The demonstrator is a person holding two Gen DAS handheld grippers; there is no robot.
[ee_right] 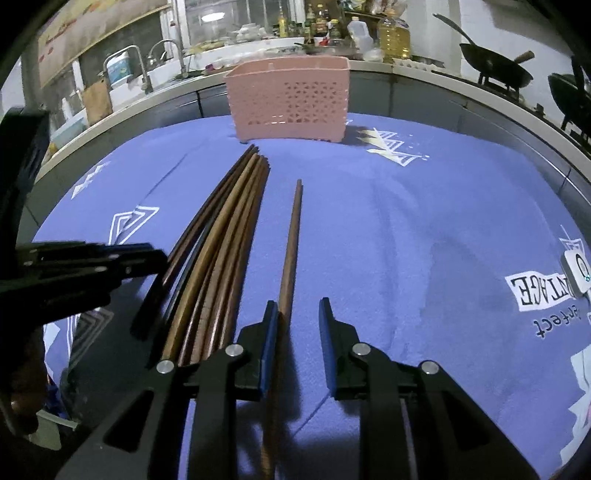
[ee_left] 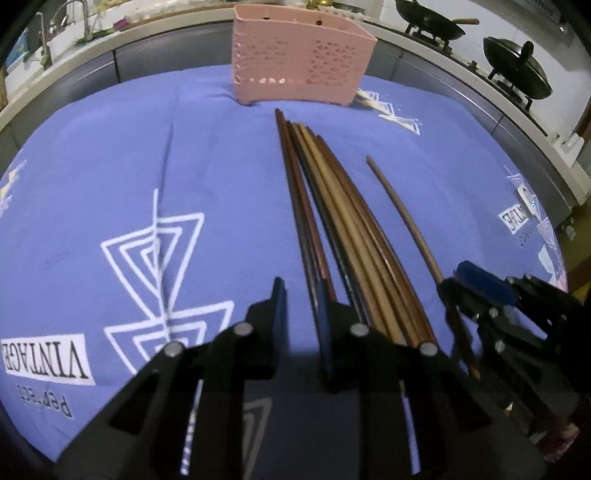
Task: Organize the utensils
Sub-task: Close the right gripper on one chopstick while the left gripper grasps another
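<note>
Kitchen counters ring a table under a blue cloth (ee_left: 229,155) printed "VINTAGE" and "perfect".

Left wrist view: the left gripper (ee_left: 301,299) is spread open at the near end of a chopstick bundle (ee_left: 332,206) pointing toward the pink perforated basket (ee_left: 299,62); the right gripper (ee_left: 480,291) shows side-on. Right wrist view: its fingers stand apart around a single chopstick (ee_right: 291,243), beside the bundle; oil bottles (ee_right: 393,35) line the counter.

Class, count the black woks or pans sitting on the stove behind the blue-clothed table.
2. One wok with a wooden handle sits on the nearer burner stand; a second, lidded pan sits on the stand to its right. Others may lie outside both views.
</note>
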